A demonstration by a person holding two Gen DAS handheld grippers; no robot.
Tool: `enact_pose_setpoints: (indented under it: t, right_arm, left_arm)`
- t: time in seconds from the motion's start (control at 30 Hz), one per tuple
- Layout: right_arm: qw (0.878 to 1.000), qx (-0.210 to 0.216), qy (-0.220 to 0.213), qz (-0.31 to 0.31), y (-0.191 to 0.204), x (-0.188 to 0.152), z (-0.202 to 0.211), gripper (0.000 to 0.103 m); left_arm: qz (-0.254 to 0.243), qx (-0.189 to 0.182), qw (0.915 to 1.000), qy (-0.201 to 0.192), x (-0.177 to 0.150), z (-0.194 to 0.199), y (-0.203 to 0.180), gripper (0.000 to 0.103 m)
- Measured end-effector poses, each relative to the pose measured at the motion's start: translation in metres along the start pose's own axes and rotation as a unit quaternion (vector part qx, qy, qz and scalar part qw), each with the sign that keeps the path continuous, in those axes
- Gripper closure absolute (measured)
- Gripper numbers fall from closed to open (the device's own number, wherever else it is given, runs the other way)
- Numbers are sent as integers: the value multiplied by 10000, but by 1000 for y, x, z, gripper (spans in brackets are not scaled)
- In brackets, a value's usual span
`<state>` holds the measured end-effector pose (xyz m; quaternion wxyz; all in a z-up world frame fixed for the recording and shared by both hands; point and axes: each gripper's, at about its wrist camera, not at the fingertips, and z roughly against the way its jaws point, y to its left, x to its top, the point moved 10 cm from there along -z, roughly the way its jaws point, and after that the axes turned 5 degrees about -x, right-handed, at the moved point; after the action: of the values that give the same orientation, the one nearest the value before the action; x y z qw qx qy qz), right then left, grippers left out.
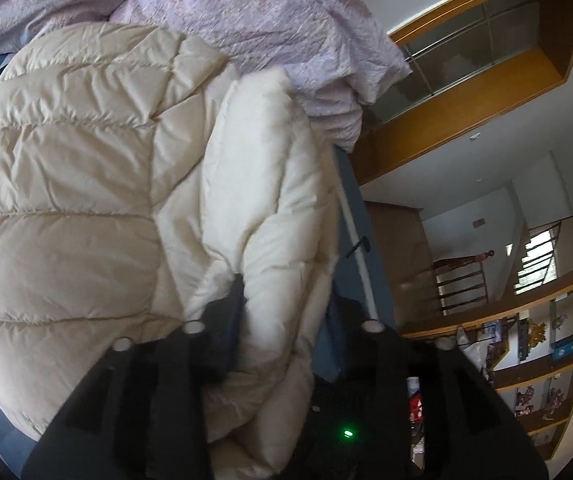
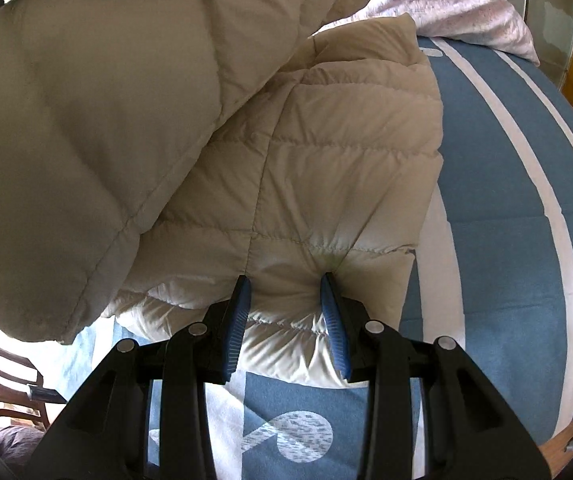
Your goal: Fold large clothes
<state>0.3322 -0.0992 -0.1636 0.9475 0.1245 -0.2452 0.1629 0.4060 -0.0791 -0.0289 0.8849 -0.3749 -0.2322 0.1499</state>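
1. Nearest the left wrist camera is the left gripper (image 1: 282, 312). A thick fold of the cream puffer jacket (image 1: 86, 184) bulges up between its jaws. The left finger (image 1: 232, 320) lies along the fold; the right one is mostly hidden behind the fabric, so I cannot tell whether the pads press on it.
2. In that view the jacket fills the left and middle, its quilted panels spread over a blue bed cover (image 1: 360, 240) with a white stripe.
3. Above the jacket lies a crumpled pink blanket (image 1: 246, 16), its edge hanging over the side of the bed.
4. To the right of the bed stand wooden shelves (image 1: 542, 360) with small items, a wooden stair railing (image 1: 462, 280) and a wood-framed window (image 1: 466, 60).
5. In the right wrist view the right gripper (image 2: 286, 280) is nearest, its blue-padded fingers (image 2: 238, 320) clamped on the jacket's edge, the fabric puckering into gathers between them.
6. At far left a dark wooden chair (image 2: 2, 380) shows below the fabric.
7. A large folded-over part of the jacket (image 2: 86, 120) hangs over the upper left, blocking much of the view and covering the flat quilted panel beneath.
8. To the right the blue cover (image 2: 506, 200) lies bare, with white stripes and printed marks; the pink blanket (image 2: 466, 0) sits at the top right corner.
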Motion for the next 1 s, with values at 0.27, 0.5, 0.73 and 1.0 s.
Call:
enact_pose_setpoints:
  t: [0.27,0.5,0.73,1.0]
  right_arm:
    - [10000,27,-10,-27,-2,0,-2,65]
    - [10000,51,-2,-79,-2,1,-3,64]
    - [9999,45,1,-127,2,-4,1,64]
    - [9998,21,20,-188,-2,1,2,64]
  left_arm:
    - [-335,239,9983,-406,11,45,-1,44]
    - [-225,1071,9913,-730,23,79,55,43]
    - [-237,1627,9830,-820,28,92,89,43]
    - [-268,2201,9721,-770,28,89,123,43]
